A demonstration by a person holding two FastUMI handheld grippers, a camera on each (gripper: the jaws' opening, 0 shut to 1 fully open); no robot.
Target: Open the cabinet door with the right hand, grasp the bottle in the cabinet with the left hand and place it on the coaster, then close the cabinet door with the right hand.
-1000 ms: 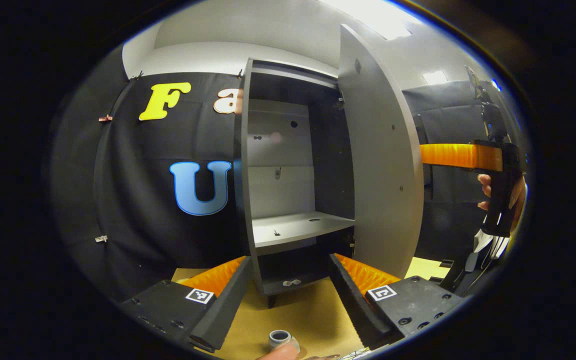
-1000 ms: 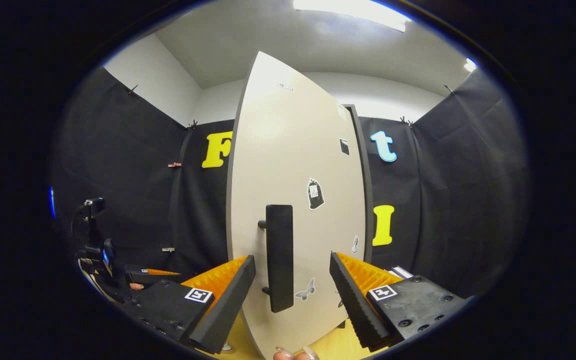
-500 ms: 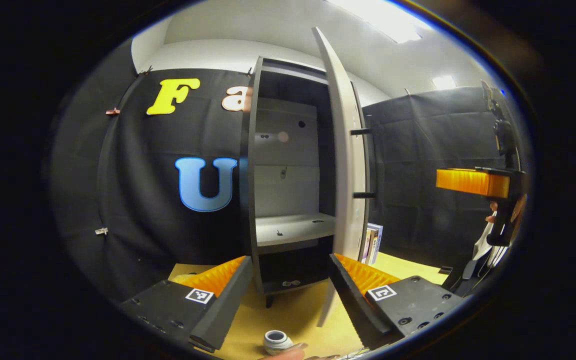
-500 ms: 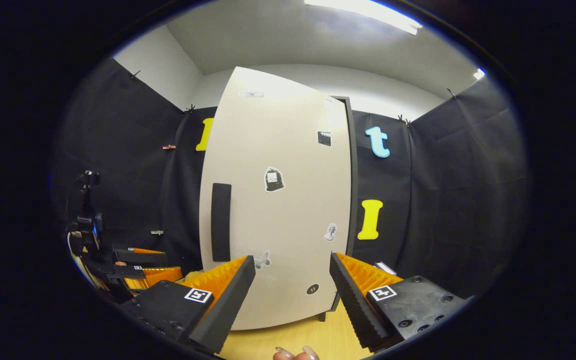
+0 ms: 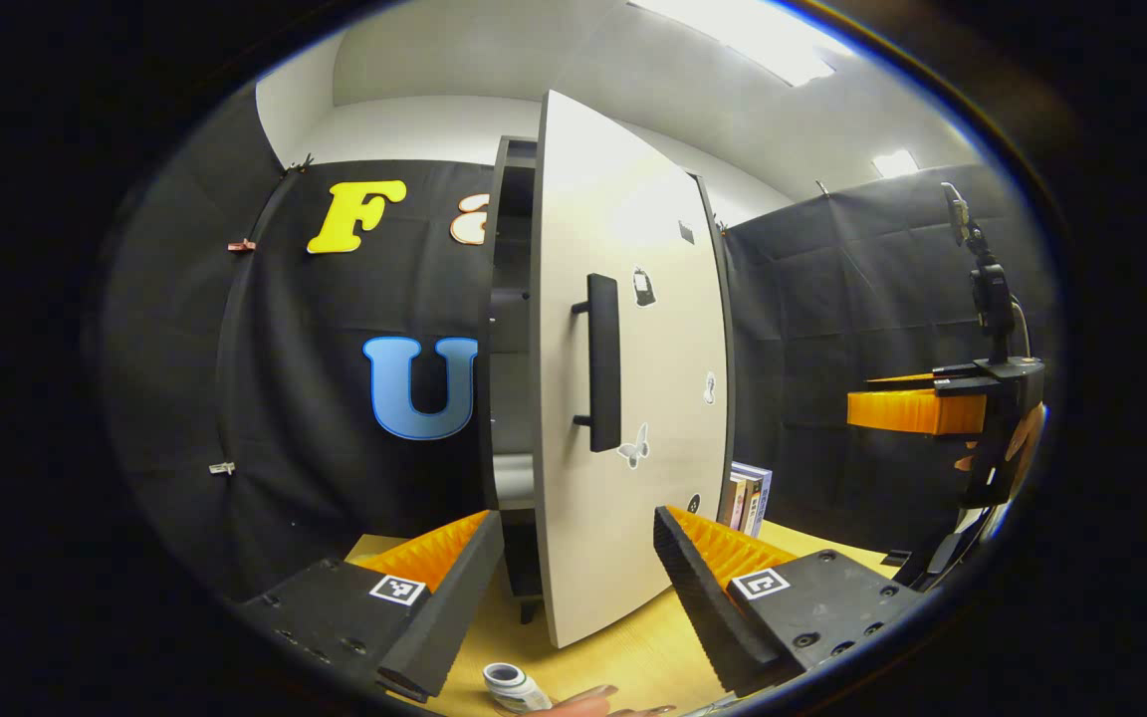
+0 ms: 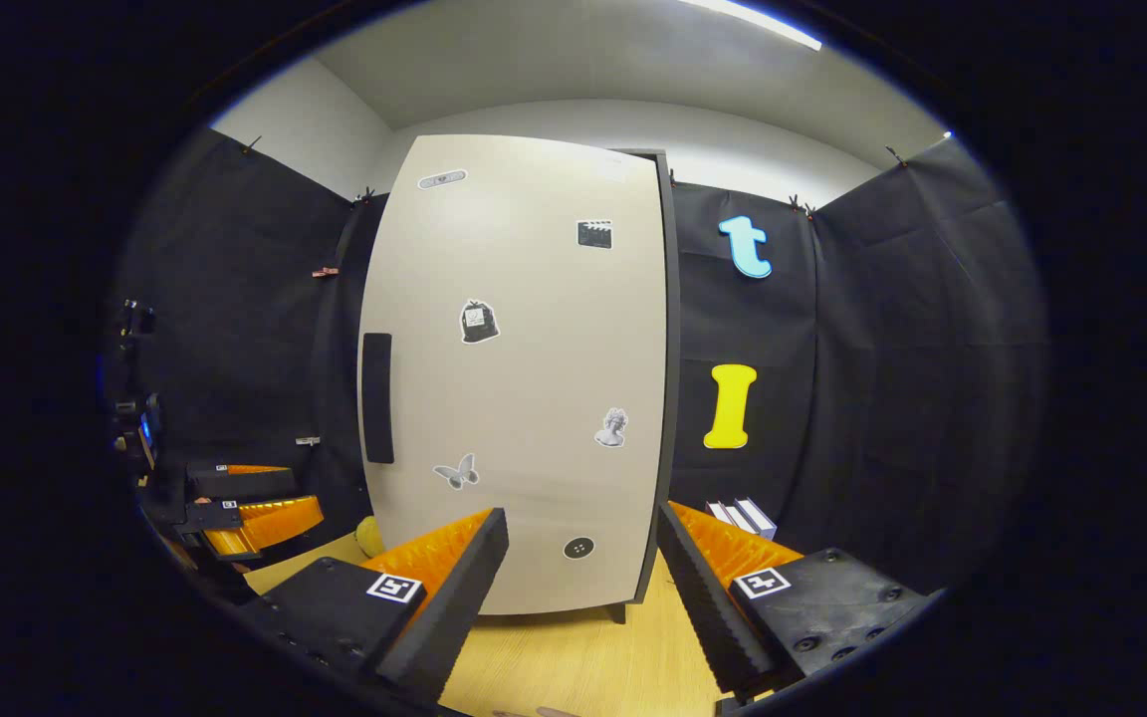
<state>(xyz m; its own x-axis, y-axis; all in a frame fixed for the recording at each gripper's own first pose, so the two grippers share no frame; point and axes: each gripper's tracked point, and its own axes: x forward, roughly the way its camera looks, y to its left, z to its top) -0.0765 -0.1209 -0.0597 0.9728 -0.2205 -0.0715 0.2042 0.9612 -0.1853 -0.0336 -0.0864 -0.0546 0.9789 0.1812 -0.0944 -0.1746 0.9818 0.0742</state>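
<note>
1. My left gripper point(image 5: 578, 588): jaws apart, nothing between them. It hangs over the near part of the desk point(image 5: 633, 652), facing the cabinet point(image 5: 509, 329).
2. My right gripper point(image 6: 581, 588): jaws apart, nothing held. It faces the front of the cabinet door point(image 6: 519, 368) and stands apart from it. In the left gripper view the same gripper point(image 5: 917, 410) sits far to the right, with part of the hand holding it just visible below.
3. Cabinet door: in the left gripper view it stands ajar, with a dark gap along its left edge where a strip of the interior and a shelf edge show. In the right gripper view it looks nearly flush with the cabinet frame. The dark handle point(image 5: 603, 363) runs upright near the door's free edge; neither gripper touches it. Small stickers dot the door face.
4. Bottle point(image 5: 516, 687): at the near edge of the desk, just below my left jaws, outside the cabinet. Only its top end is visible, and it seems tilted; I cannot tell what it rests on.
5. Books point(image 6: 745, 516) stand on the desk to the right of the cabinet, against the booth wall.
</note>
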